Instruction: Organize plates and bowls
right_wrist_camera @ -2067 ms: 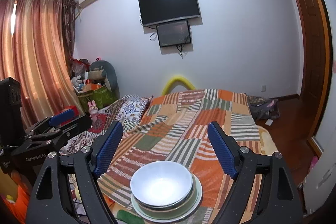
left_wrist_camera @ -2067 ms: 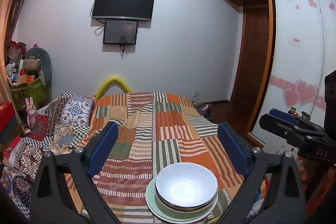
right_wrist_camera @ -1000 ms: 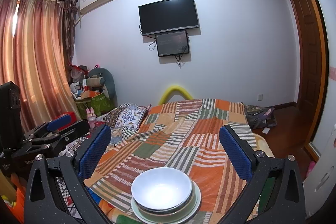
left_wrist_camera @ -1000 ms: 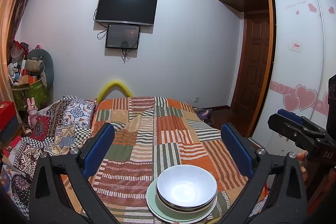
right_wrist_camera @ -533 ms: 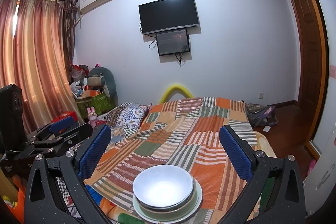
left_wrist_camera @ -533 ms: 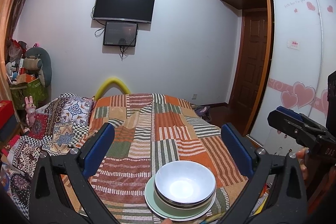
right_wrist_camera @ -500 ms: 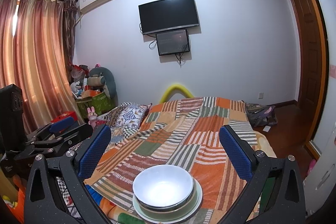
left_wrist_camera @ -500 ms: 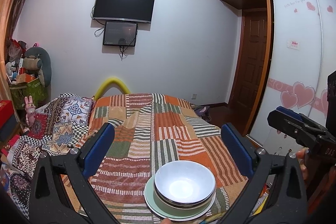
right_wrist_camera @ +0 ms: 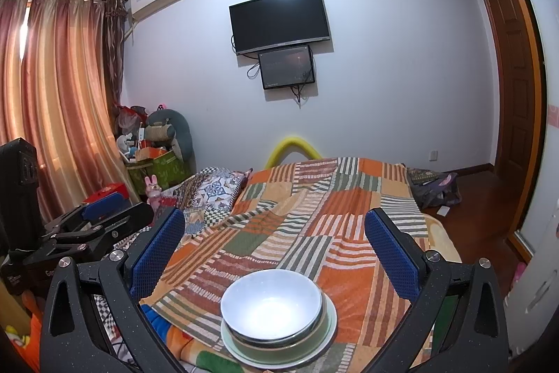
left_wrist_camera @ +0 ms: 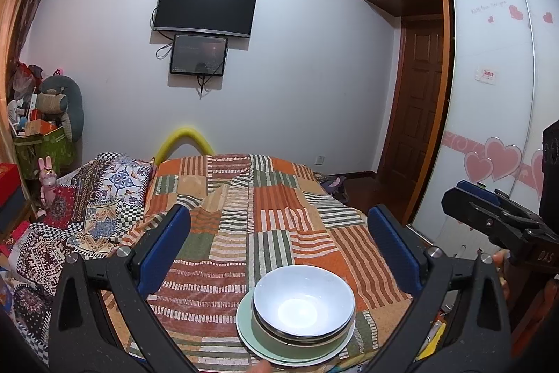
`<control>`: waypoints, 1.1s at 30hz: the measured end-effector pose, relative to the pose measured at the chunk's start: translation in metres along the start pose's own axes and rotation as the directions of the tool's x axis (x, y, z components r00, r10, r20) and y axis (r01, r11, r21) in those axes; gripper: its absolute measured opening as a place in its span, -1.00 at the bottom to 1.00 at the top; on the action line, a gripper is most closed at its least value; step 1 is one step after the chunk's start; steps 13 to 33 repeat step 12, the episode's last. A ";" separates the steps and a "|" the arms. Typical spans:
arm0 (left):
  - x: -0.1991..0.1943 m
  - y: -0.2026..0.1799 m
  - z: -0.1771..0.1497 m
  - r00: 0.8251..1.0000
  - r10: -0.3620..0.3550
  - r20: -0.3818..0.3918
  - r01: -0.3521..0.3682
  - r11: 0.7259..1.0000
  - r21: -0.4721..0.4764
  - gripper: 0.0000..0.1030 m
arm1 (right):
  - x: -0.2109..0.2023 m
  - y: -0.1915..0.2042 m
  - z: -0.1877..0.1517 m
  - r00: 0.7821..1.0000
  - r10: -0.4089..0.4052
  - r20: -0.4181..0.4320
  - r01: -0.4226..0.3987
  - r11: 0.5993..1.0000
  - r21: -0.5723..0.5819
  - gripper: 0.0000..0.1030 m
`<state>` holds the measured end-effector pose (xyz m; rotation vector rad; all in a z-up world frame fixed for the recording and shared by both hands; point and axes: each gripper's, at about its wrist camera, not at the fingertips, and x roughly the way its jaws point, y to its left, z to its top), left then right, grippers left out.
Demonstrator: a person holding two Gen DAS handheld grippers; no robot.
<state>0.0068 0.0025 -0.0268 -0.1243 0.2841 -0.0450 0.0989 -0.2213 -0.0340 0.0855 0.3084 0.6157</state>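
Seemingly, the work is wrapping up: bowls are sitting nested on the plate, while the left gripper and right gripper are hovering wide, holding nothing.

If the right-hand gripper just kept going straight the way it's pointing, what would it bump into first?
Probably the striped patchwork blanket on the bed. The open right gripper points over the stacked white bowl, which sits lower, so it would likely pass above it; depth is uncertain.

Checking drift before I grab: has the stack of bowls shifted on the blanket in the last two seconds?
No. The stack of bowls sits on the same orange patch at the striped blanket's near edge.
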 end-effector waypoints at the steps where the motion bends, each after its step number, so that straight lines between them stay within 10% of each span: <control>1: 0.000 0.000 0.000 1.000 0.001 0.000 -0.001 1.000 0.000 1.00 | 0.000 0.000 0.000 1.000 0.000 -0.001 0.000 1.000 0.000 0.99; 33: -0.001 -0.002 -0.001 1.000 0.003 -0.001 -0.003 1.000 0.001 1.00 | -0.001 0.000 -0.001 1.000 0.003 -0.003 -0.003 1.000 0.001 0.99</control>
